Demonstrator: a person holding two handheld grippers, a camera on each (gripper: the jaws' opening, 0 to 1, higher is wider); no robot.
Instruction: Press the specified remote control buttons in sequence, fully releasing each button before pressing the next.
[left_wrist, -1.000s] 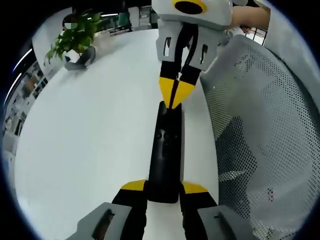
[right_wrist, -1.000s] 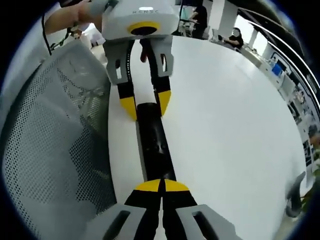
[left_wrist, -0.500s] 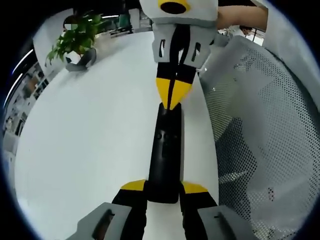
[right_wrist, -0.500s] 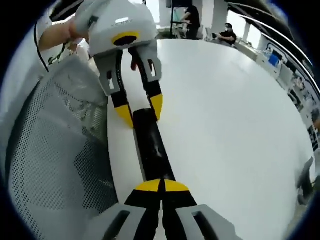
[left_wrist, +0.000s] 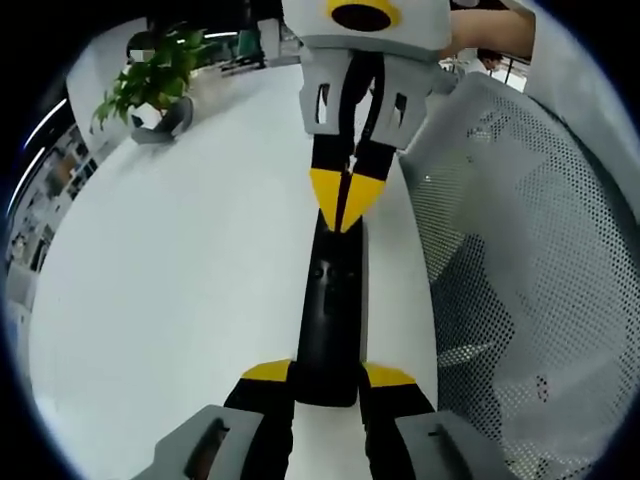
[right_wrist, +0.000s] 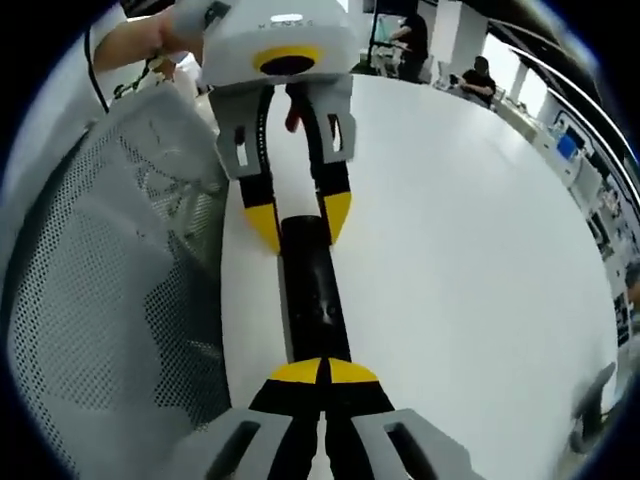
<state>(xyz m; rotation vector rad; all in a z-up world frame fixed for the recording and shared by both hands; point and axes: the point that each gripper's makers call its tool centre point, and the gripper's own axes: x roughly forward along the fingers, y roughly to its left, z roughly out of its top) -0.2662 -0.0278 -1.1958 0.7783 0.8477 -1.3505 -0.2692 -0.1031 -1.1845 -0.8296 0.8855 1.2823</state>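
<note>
Left hand-held gripper (left_wrist: 328, 376) pinched our remote control (left_wrist: 330, 310) by one end on the desk (left_wrist: 180, 280). Right hand-held gripper (left_wrist: 343, 200), tips pressed together, hovered above the far end, along its long axis.

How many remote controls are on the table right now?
1. The black remote lies on the white table, its near end clamped between the left gripper tips, with the shut right gripper pressing its far end.

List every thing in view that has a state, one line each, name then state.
Remote control: lying flat on the white table, one end between the left tongs' jaws.
Left tongs: shut on the remote's near end.
Right tongs: jaws closed together, tips at the remote's other end.
Potted plant: upright on the table.
</note>
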